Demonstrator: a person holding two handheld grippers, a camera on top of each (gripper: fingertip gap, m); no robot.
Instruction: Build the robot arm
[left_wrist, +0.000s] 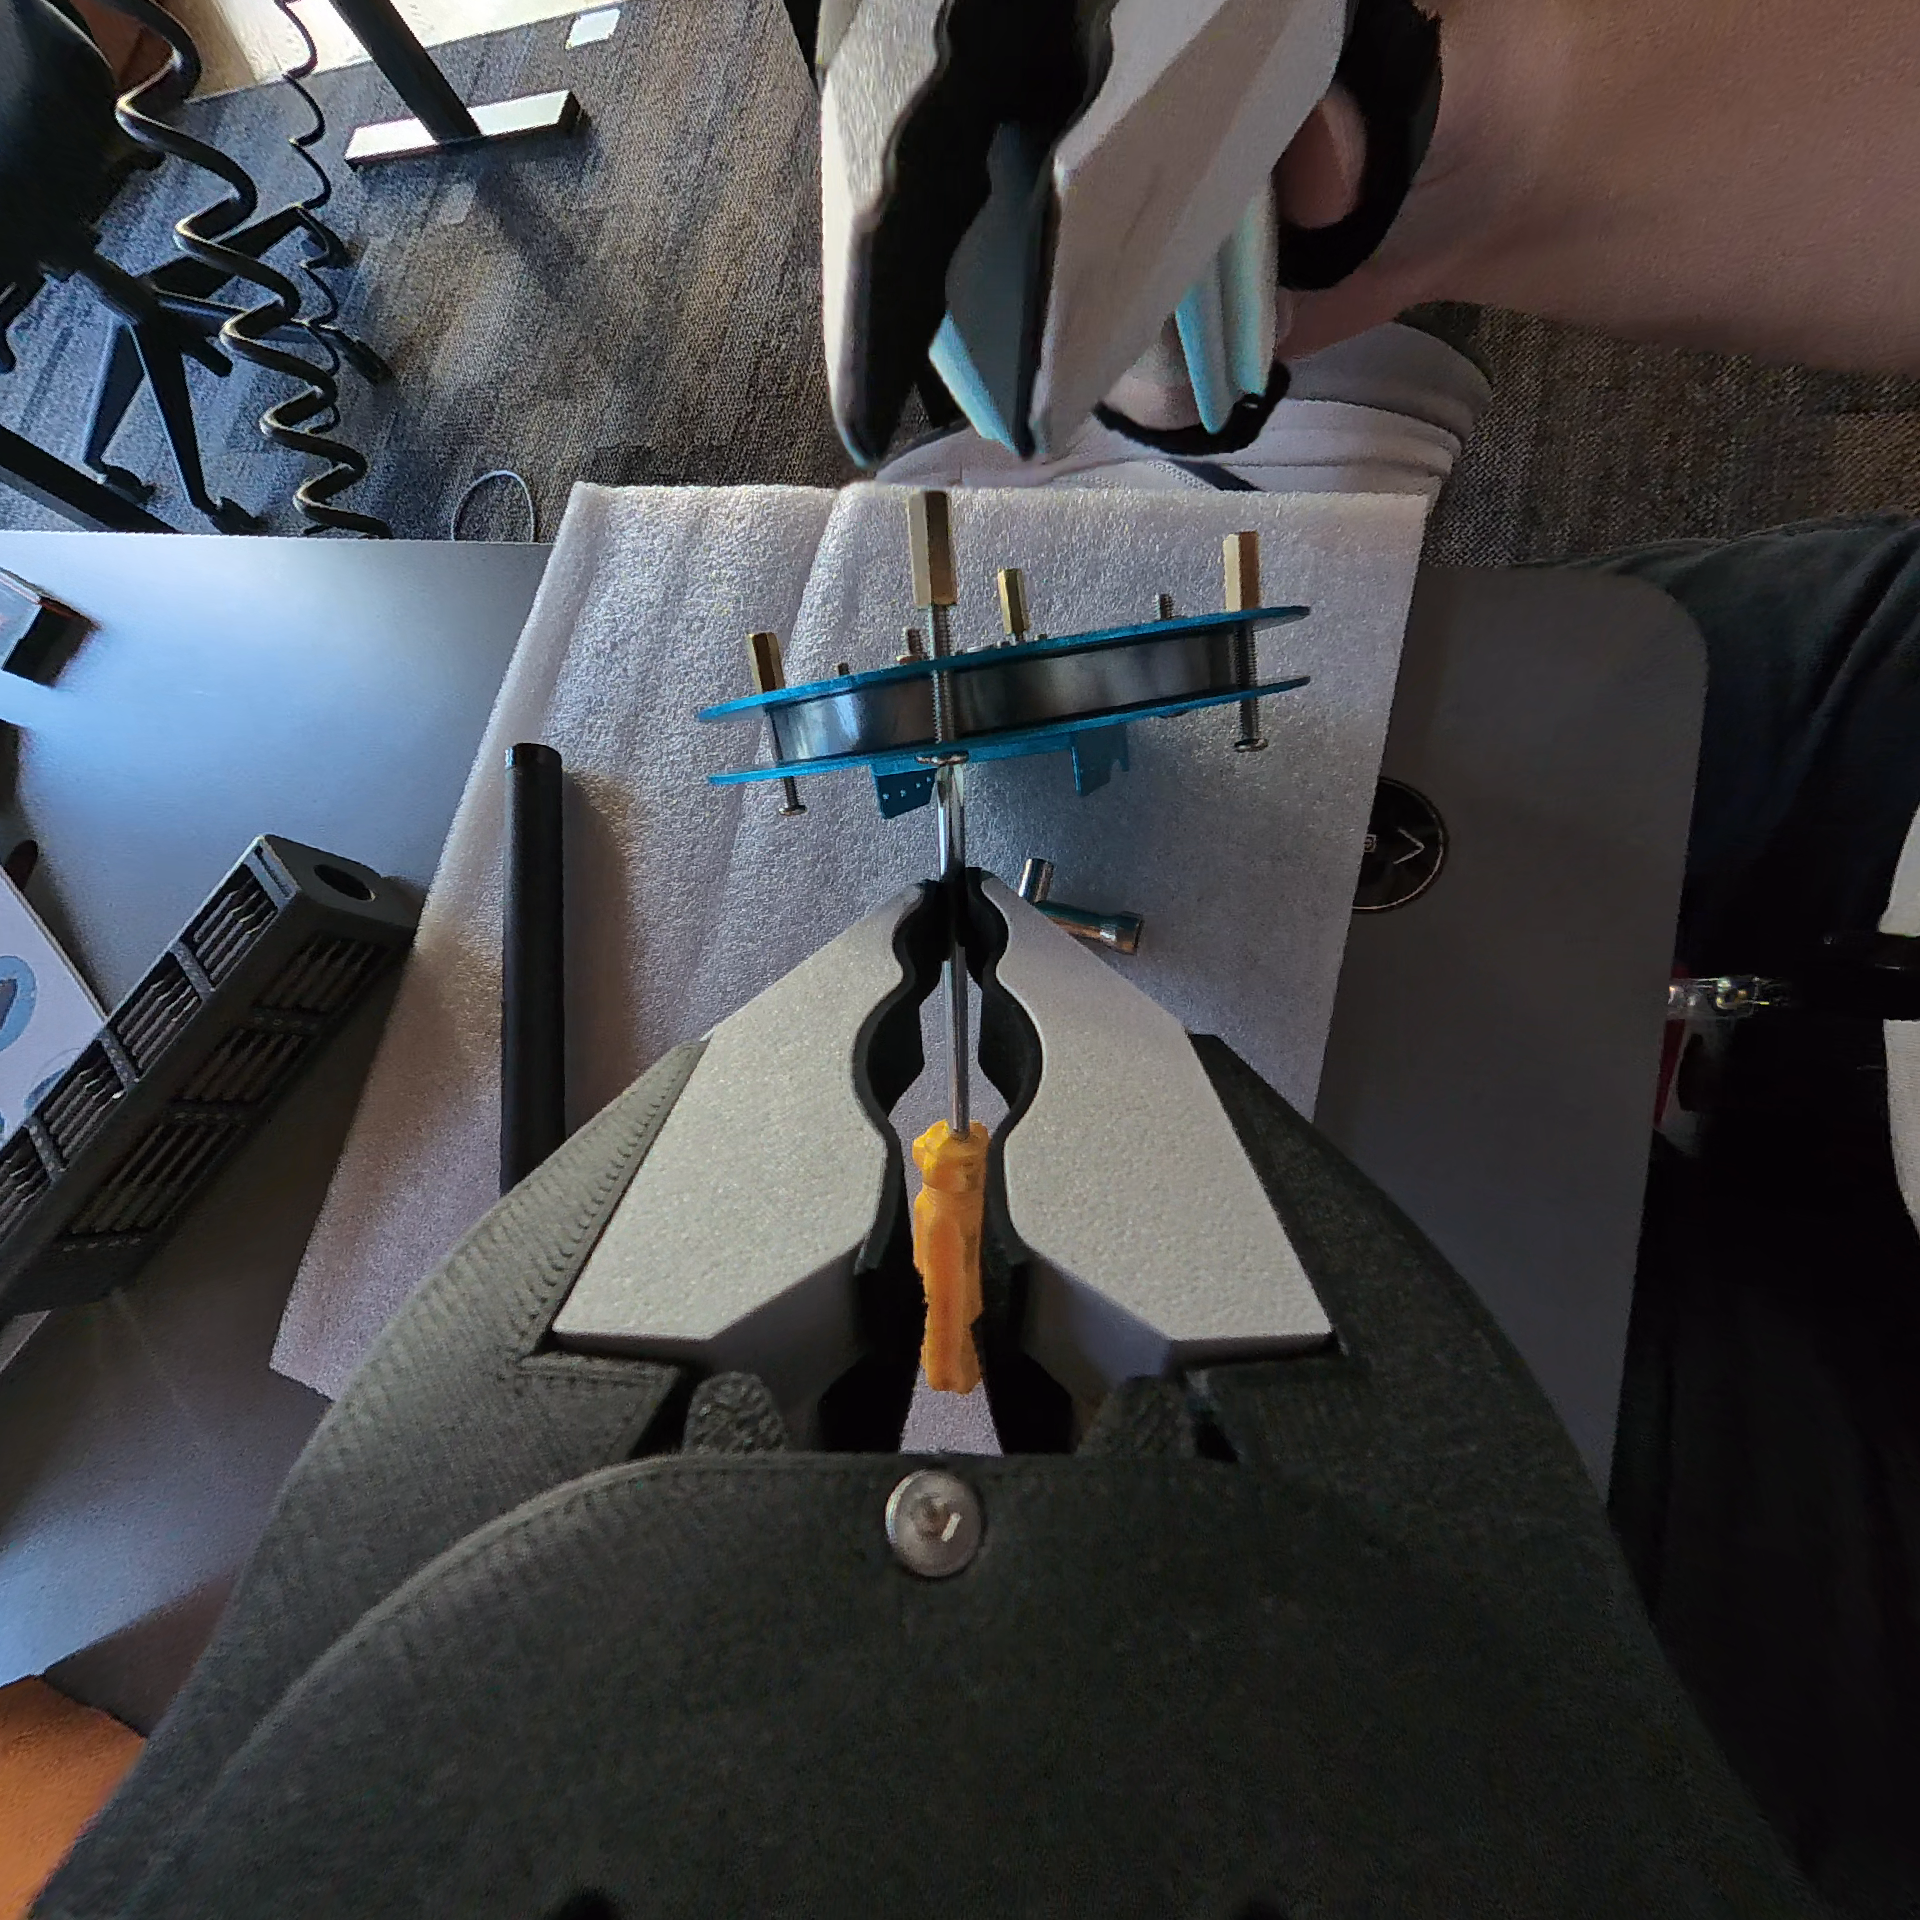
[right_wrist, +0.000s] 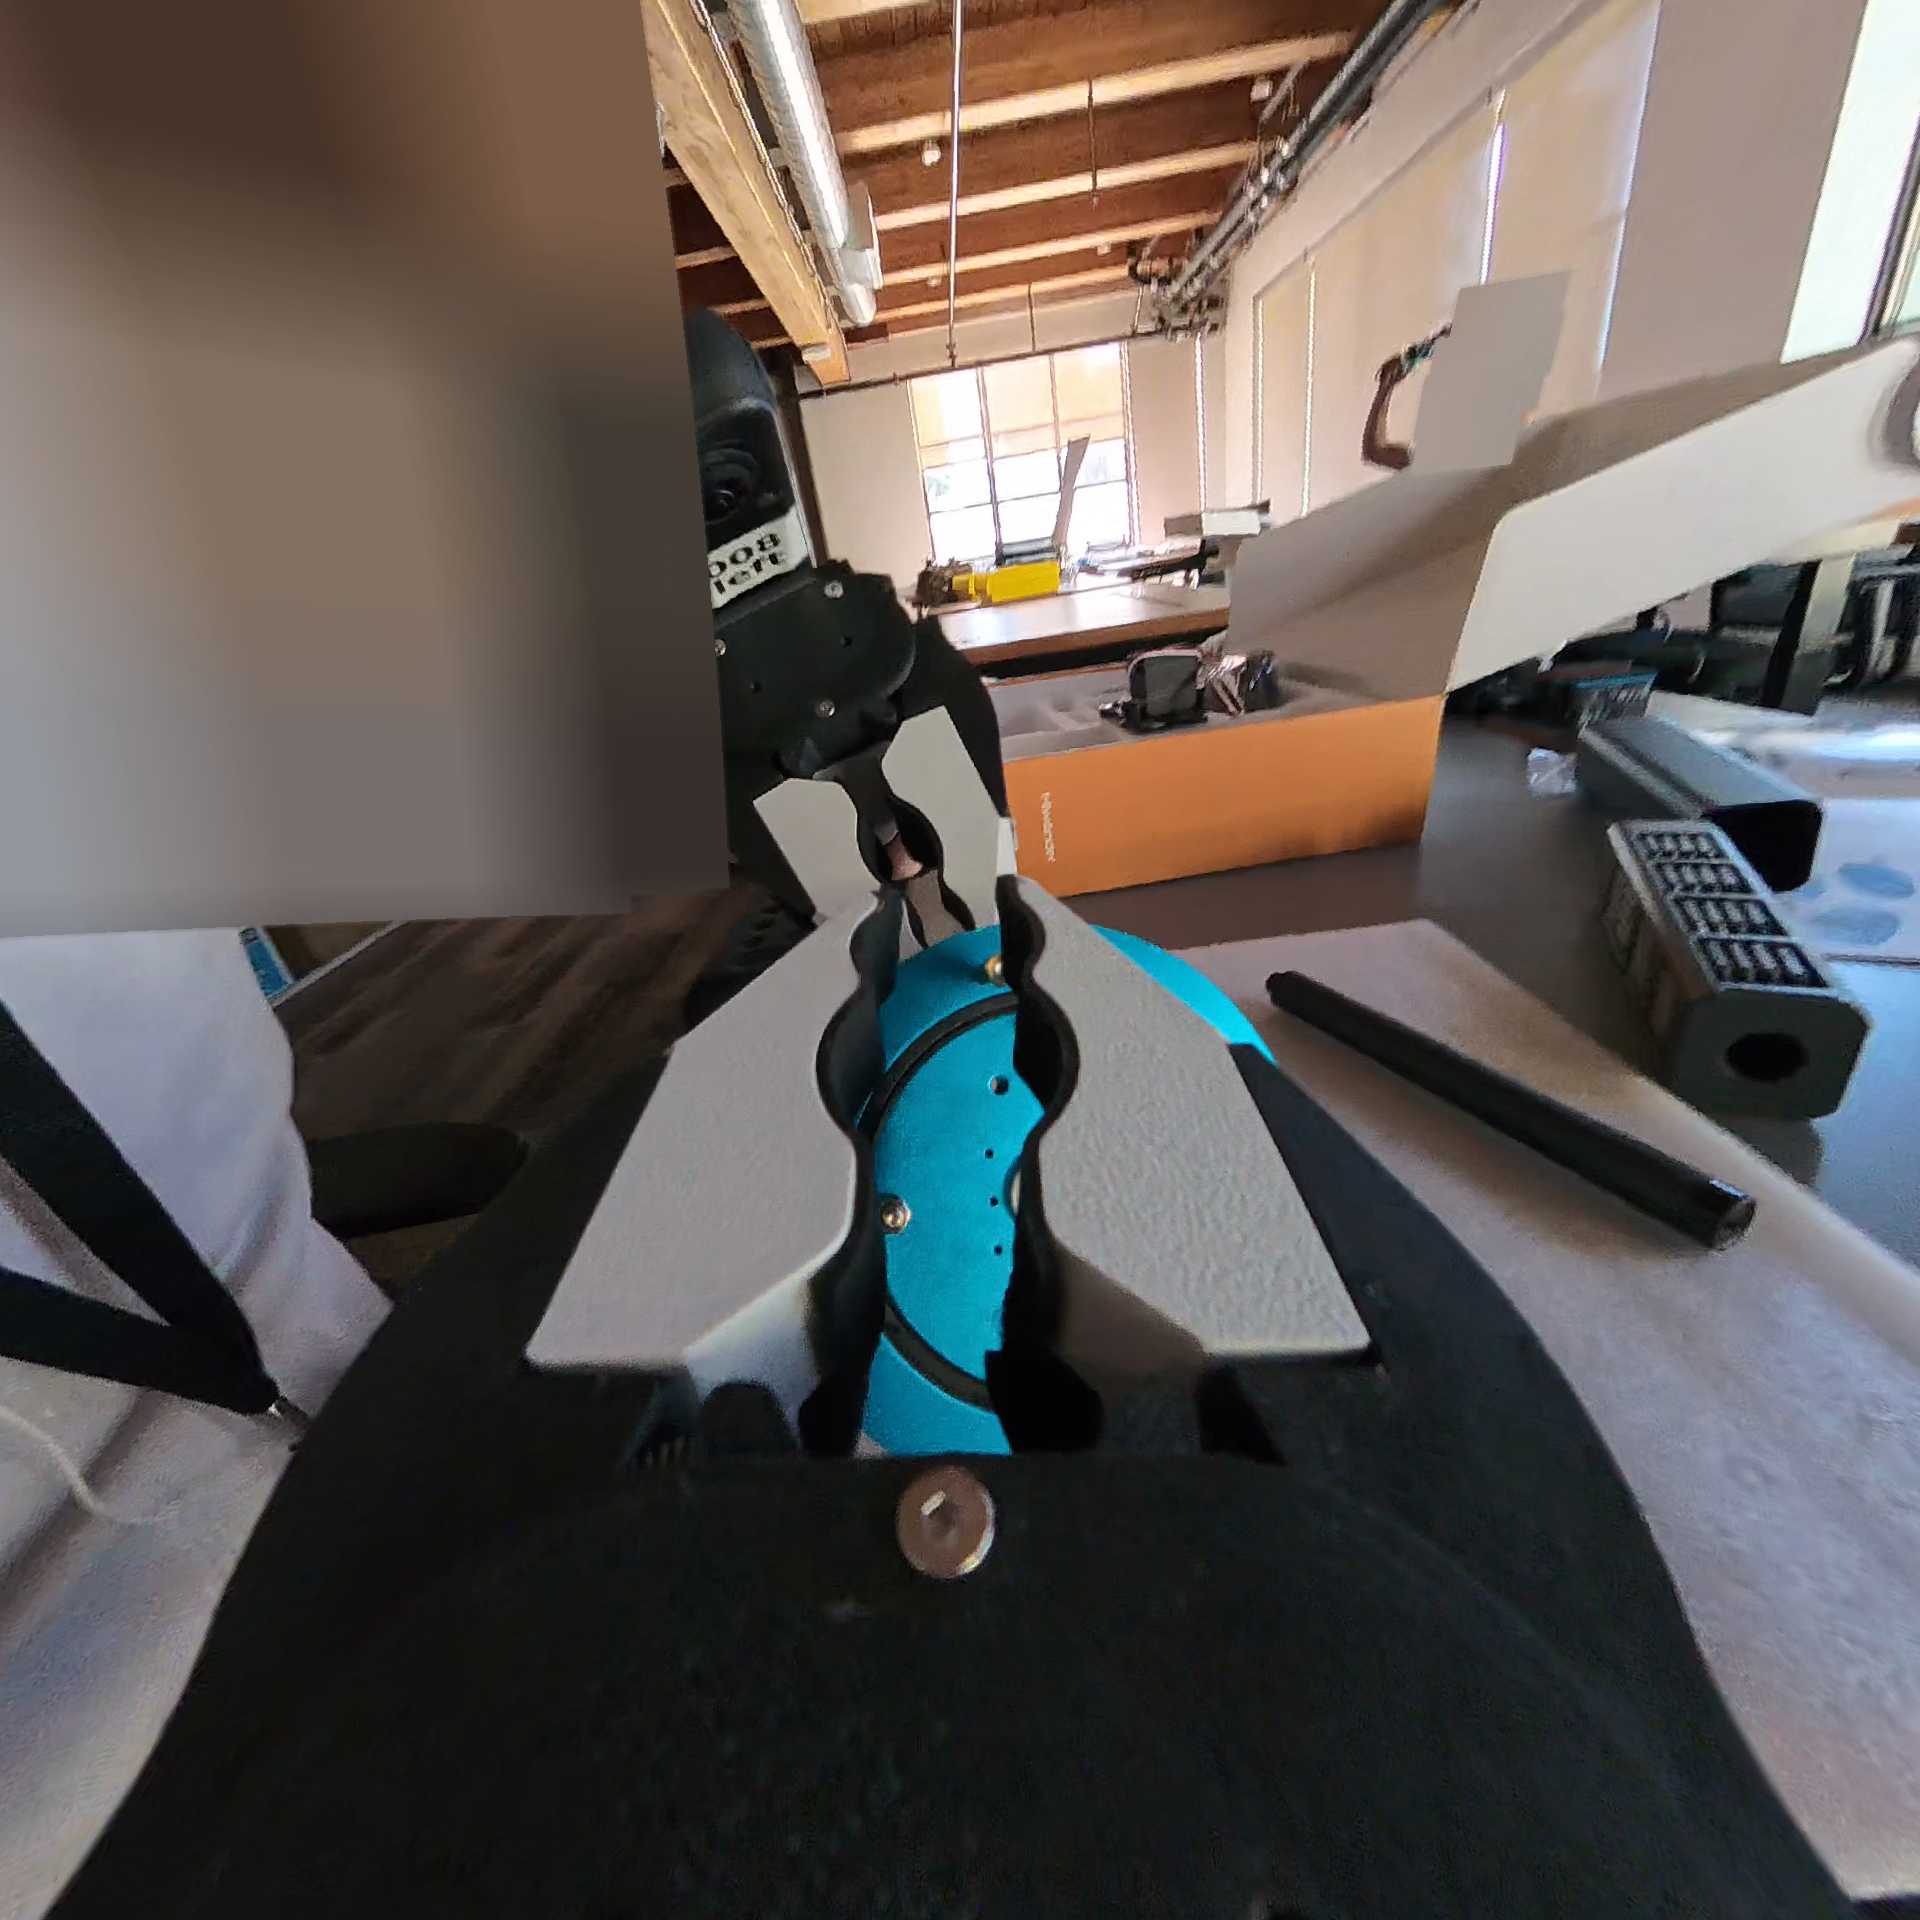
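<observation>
Orange-handled screwdriver (left_wrist: 943, 1257) is sitting pinched in the left gripper (left_wrist: 954, 883), tip meeting a screw under the blue disc (left_wrist: 1003, 691). The right gripper (right_wrist: 940, 925) is gripping that stiff, probably weighty disc above the foam sheet (left_wrist: 665, 727).

The left gripper (left_wrist: 953, 883) points forward and level, its white fingers (left_wrist: 790, 1122) drawn close so the tips nearly meet. The right gripper (left_wrist: 935, 436) comes in from above, opposite it, angled downward, jaws narrowly apart, with a bare hand (left_wrist: 1558, 177) wrapped round its handle.
</observation>
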